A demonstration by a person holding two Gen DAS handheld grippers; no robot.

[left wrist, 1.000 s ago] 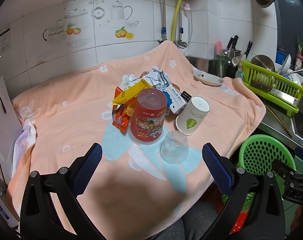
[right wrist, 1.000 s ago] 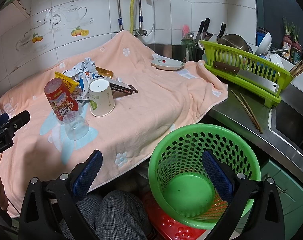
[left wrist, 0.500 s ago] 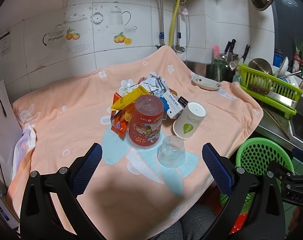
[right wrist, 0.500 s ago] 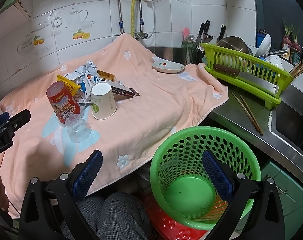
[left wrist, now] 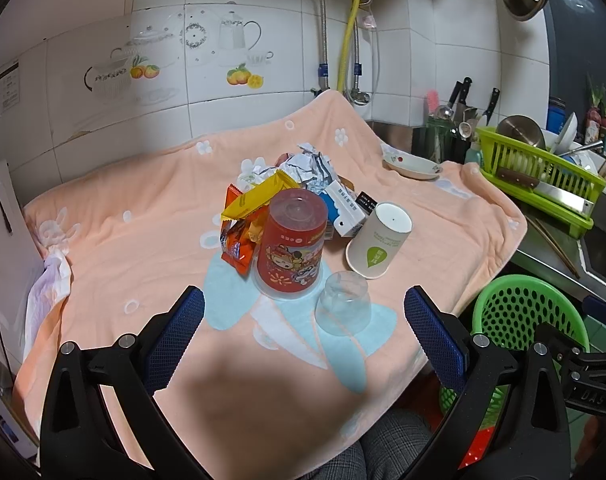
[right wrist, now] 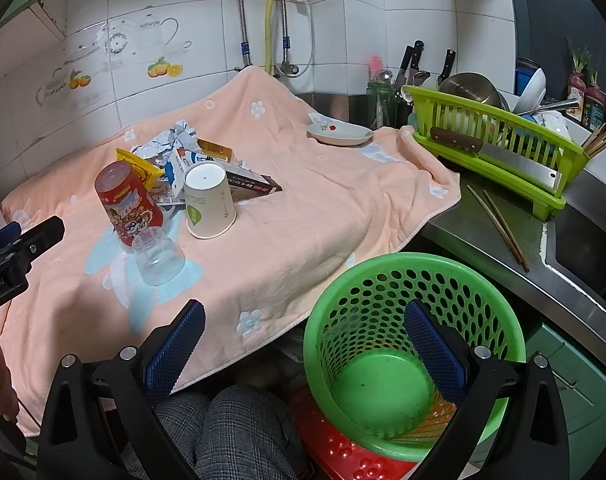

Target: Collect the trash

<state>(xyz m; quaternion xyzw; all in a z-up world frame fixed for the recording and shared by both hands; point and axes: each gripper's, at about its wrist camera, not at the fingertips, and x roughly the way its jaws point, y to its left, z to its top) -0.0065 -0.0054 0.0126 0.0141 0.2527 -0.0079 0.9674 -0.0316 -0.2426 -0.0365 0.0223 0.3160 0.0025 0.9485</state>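
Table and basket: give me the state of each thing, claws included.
Left claw: open, empty.
Right claw: open, empty.
Red cup: upside down.
Paper cup: upside down, tilted.
Clear cup: upside down.
Green basket: upright, no trash inside.
Crumpled paper: on the wrapper pile.

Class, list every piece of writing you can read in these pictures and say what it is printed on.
"Robot.AI": side of the left tongs.
"DAS": side of the right tongs.
Red cup, paper cup, white box: print too blurred.
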